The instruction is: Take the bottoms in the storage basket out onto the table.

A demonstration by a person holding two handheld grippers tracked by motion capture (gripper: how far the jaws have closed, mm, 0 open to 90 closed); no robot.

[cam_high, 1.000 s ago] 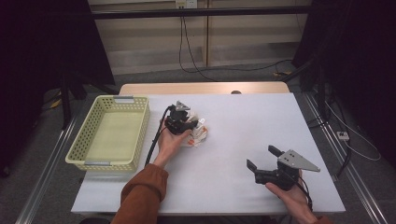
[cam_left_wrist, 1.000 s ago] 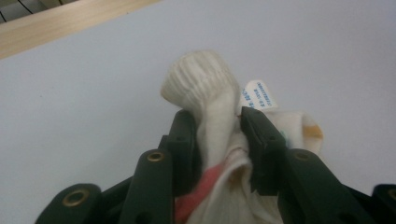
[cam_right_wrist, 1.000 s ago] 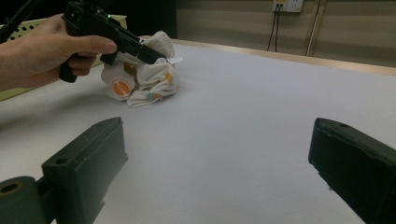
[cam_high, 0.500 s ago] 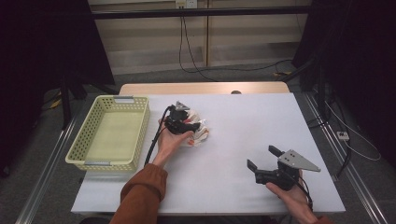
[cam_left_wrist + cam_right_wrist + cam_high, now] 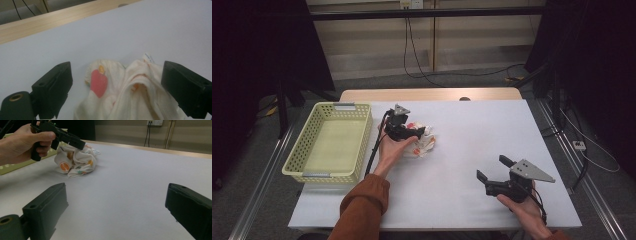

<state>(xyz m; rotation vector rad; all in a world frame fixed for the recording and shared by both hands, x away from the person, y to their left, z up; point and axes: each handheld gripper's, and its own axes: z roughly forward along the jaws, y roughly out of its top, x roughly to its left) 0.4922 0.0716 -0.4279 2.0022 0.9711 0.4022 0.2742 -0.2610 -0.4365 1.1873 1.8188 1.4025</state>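
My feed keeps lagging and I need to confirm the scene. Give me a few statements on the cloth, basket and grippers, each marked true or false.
1. The crumpled white printed cloth lies in the pale green plastic basket. False: it lies on the white table, beside the basket.
2. The left gripper has its jaws apart, either side of the cloth. True; they have just been opening.
3. The right gripper holds the cloth. False: it is open, holding nothing.
4. The basket holds nothing. True.
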